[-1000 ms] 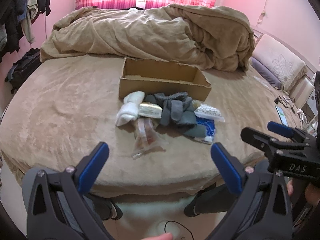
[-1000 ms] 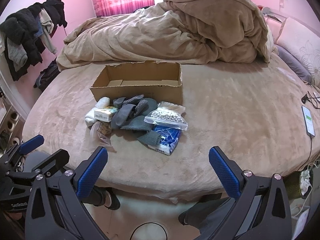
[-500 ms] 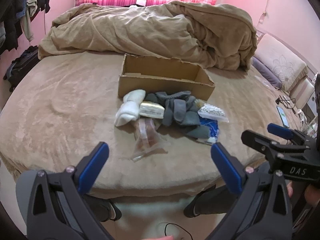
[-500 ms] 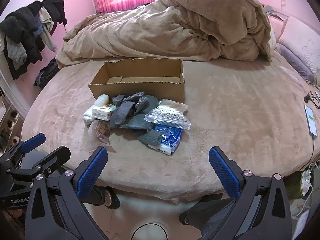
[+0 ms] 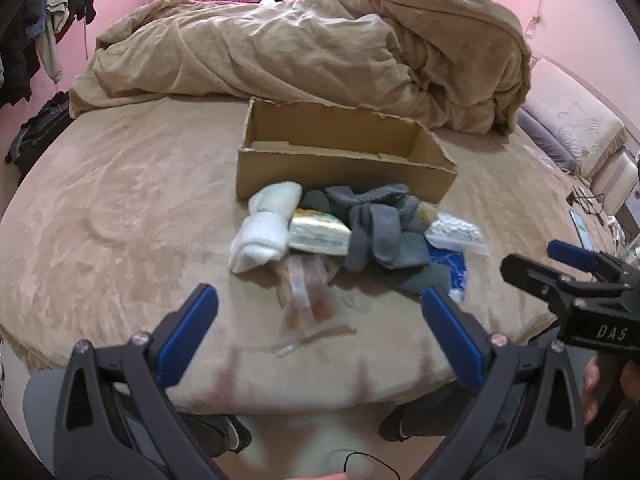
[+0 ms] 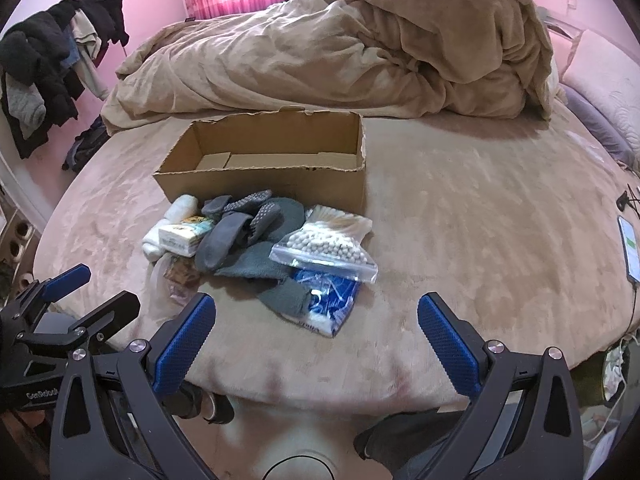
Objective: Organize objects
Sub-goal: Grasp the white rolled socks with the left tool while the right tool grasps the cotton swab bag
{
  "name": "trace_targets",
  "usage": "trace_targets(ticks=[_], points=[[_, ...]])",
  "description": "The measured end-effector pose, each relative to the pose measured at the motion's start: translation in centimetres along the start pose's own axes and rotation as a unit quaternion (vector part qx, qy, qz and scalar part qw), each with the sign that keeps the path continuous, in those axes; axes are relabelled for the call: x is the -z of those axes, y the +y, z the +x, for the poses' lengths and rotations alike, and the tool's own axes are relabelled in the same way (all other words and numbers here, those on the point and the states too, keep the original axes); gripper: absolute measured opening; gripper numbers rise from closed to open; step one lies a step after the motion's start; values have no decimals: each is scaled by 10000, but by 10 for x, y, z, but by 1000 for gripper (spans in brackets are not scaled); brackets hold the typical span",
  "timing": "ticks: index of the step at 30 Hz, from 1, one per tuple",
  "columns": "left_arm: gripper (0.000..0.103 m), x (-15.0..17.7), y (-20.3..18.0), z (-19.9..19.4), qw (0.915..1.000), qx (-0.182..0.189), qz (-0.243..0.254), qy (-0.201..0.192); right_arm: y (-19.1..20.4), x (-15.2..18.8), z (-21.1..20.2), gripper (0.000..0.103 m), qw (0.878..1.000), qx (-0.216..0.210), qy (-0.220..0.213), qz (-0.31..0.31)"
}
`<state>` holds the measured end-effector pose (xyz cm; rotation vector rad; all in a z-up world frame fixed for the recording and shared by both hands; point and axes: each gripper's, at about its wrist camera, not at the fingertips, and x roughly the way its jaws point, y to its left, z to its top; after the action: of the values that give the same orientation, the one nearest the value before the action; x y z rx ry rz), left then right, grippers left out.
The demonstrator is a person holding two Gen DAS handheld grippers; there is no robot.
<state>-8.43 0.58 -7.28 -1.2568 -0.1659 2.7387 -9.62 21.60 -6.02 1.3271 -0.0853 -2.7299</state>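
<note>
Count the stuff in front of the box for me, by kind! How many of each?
Plastic bags: 3, the bead bag, blue bag and clear bag.
White socks: 1 bundle.
Grey socks: 1 heap, too tangled to count singly.
Tissue pack: 1.
Total: 6.

Brown box [image 6: 264, 184], grey socks [image 6: 248, 236], white socks [image 5: 266, 226], tan bedspread [image 6: 460, 208]

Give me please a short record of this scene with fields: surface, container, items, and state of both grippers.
surface: tan bed cover
container: open cardboard box, upright, nothing visible inside
items: pile just in front of the box: white socks, grey socks, bag of white beads, blue packet, clear bag
left gripper: jaws open, holding nothing
right gripper: jaws open, holding nothing
</note>
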Motion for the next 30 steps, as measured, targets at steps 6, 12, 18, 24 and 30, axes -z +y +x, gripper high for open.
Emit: trace_targets(ticks=[6, 12, 18, 24, 30], points=[[98, -15, 21, 26, 9999, -72, -113, 88, -9, -11, 29, 103, 10000, -6, 37, 37], [93, -35, 51, 52, 9994, -211, -267, 112, -16, -27, 61, 97, 9999, -56, 123, 52], [91, -45, 78, 81, 9982, -204, -464, 306, -14, -36, 84, 90, 9997, -82, 245, 49], [87, -49, 86, 111, 9968, 228, -402, 653, -15, -33, 109, 85, 9984, -45, 539, 163], [57, -42, 74, 117, 9952, 528, -172, 803, -23, -33, 112, 66, 9972, -251, 614, 352]])
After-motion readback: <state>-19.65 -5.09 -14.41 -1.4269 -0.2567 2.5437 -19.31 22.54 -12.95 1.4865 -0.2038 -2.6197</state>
